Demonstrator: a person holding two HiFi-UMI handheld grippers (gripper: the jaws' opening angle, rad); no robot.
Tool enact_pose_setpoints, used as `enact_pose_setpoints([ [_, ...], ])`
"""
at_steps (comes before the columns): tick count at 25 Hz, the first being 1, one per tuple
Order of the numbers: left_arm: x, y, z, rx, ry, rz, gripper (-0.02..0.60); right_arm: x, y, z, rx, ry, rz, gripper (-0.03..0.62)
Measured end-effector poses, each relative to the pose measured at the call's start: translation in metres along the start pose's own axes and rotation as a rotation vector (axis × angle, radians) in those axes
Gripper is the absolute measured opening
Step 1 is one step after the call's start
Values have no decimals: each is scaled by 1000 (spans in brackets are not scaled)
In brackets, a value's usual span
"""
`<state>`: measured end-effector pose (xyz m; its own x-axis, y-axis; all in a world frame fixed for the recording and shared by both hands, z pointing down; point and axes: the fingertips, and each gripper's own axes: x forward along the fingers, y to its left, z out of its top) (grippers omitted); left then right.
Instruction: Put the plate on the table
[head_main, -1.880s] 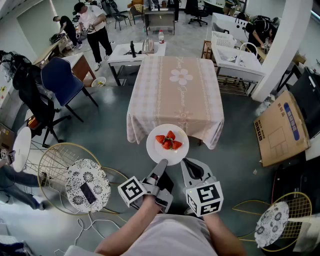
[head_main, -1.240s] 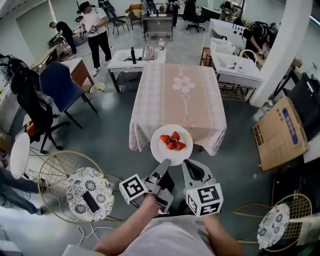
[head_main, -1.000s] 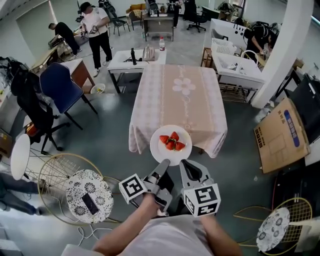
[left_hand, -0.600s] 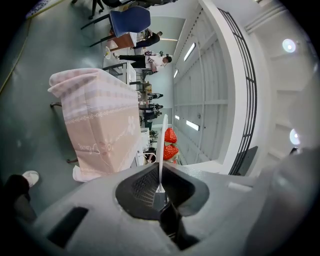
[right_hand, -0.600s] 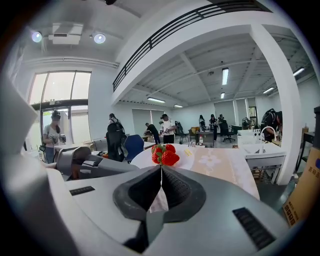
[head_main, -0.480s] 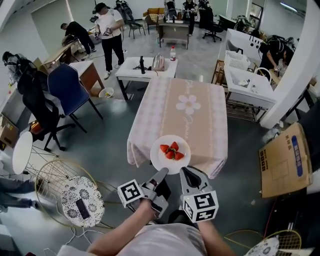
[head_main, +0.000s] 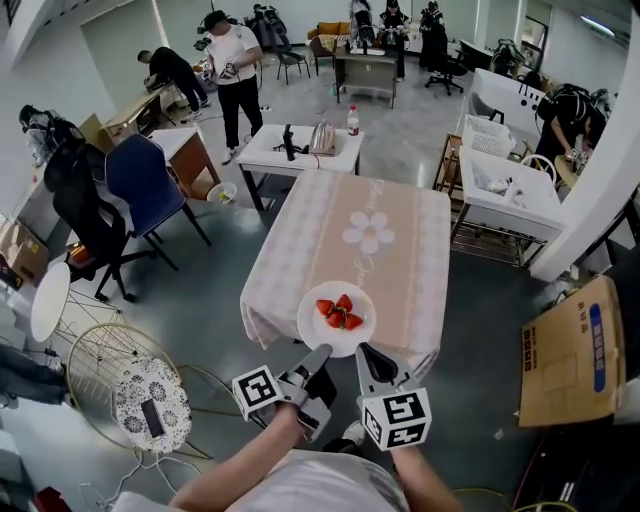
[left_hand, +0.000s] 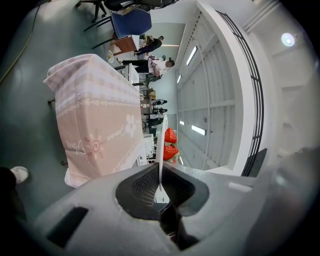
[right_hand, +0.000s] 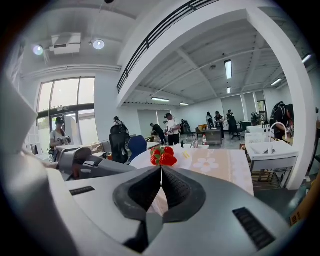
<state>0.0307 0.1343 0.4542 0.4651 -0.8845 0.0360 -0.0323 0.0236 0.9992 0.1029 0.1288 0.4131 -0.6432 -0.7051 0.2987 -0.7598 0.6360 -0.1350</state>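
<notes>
Plate (head_main: 337, 318) with a few strawberries (head_main: 338, 312) is up in the air, held by its near rim. In the head view it overlaps the near end of the table (head_main: 300, 235) (pink cloth, flower print). Left gripper (head_main: 320, 352) jaws are clamped on the near-left part of the rim and right gripper (head_main: 361, 352) jaws on the near-right part; each gripper view shows the thin rim pinched between the pads. The carry looks mostly done, but the plate is not yet resting on the cloth. Left to do: lower it level onto the table, then release both sides.
</notes>
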Motion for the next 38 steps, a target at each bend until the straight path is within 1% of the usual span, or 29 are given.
enact_pose_setpoints([
  [7, 24, 8, -6, -6, -31, 40, 18, -1, -31, -5, 42, 7, 17, 5],
  [12, 39, 13, -9, -14, -13, 43, 18, 4, -45, -11, 52, 16, 3, 5],
  [20, 66, 26, 7, -44, 44, 48, 18, 25, -66, -15, 78, 38, -71, 5],
  [24, 81, 31, 29, -54, 84, 43, 18, 50, -69, -13, 87, 52, -108, 5],
  [29, 101, 41, 67, -65, 130, 50, 18, 90, -70, -17, 136, 74, -146, 5],
  [38, 132, 56, 144, -72, 204, 53, 18, 164, -65, -2, 153, 102, -223, 5],
])
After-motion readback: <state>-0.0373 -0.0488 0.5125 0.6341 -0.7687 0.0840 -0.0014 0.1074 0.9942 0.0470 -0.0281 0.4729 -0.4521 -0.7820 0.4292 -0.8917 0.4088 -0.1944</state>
